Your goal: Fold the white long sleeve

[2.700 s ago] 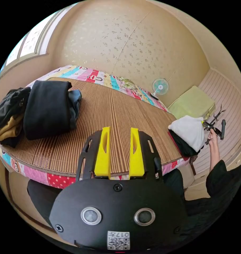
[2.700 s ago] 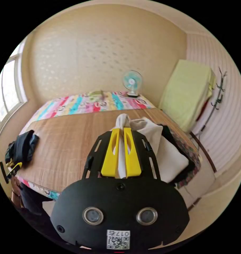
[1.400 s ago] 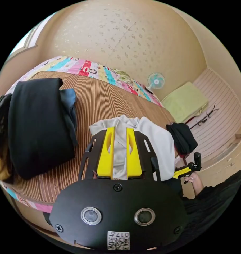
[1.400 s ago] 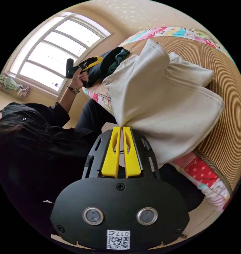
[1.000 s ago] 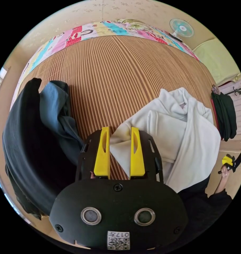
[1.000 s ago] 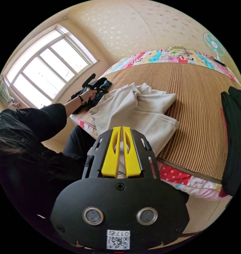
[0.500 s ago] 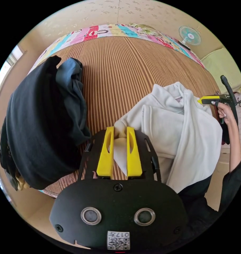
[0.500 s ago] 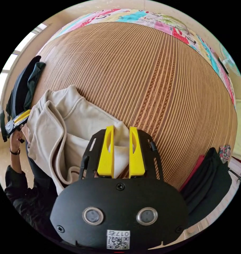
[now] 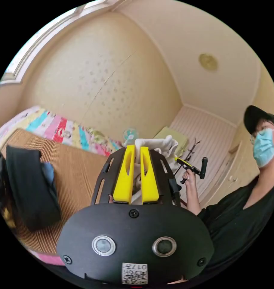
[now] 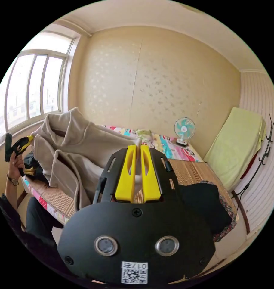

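Bed [image 10: 185,173] surface: striped bamboo mat [image 9: 73,177] over a patterned sheet [image 9: 64,131]. On the mat: dark folded clothes [image 9: 28,186] at one end, black garment [image 10: 203,204] at the other.

Left hand-held gripper [image 9: 136,148] raised, yellow jaws nearly closed and pinching white cloth between them, right hand-held gripper [image 10: 136,148] raised likewise, jaws close together on pale cloth, person's right hand [image 9: 188,177] gripping its handle, left hand [image 10: 15,164] lifted with wrist bent
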`<state>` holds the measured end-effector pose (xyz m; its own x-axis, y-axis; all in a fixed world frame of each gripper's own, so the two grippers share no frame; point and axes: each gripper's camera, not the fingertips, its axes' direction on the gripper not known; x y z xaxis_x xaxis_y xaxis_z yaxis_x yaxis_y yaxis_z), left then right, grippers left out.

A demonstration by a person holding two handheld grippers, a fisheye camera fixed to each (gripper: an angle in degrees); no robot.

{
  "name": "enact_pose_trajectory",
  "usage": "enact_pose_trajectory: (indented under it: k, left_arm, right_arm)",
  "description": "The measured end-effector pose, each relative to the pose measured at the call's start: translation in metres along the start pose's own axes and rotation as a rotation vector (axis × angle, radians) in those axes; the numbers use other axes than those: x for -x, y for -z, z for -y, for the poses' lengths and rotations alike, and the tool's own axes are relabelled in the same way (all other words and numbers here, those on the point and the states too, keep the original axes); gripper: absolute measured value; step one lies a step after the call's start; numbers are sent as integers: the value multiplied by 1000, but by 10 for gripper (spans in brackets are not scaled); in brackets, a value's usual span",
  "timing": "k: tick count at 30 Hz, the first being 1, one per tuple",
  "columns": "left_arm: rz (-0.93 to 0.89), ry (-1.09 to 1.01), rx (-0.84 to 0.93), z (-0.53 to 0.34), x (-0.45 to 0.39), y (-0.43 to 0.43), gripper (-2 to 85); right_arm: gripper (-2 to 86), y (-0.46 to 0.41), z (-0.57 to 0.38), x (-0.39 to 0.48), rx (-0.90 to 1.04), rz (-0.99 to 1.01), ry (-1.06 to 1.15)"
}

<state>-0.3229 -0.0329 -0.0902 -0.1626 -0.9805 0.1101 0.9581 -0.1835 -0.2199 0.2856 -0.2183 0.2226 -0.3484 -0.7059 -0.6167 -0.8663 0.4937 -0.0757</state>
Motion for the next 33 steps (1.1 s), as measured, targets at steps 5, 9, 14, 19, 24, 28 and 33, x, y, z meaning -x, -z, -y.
enact_pose_trajectory:
  k: [5,9,14,19,24,28,33]
  left_arm:
    - [87,-112,-72,61,-50,29,36]
    - [-54,-149,-183,76,-79,45,34]
    - [93,-336,-366,75,-156,90,36]
    - [209,-298,-172,115,-144,44,32]
    - [303,-129,238,149,-20,-101,39]
    - [459,11,726,83,115,-225,57]
    - [399,64,867,-44,139,-240,77]
  right_arm:
    - [30,96,23,-13,-277,7,-39]
    - [30,133,20,-6,-413,-14,-125]
    - [31,208,-6,2,-659,27,-199]
    - [34,170,34,-12,-470,-2,-141]
    - [41,-30,92,-56,22,65,-83]
    - [49,-239,39,-80,420,184,-148]
    - [49,-277,-84,-22,553,266,-82]
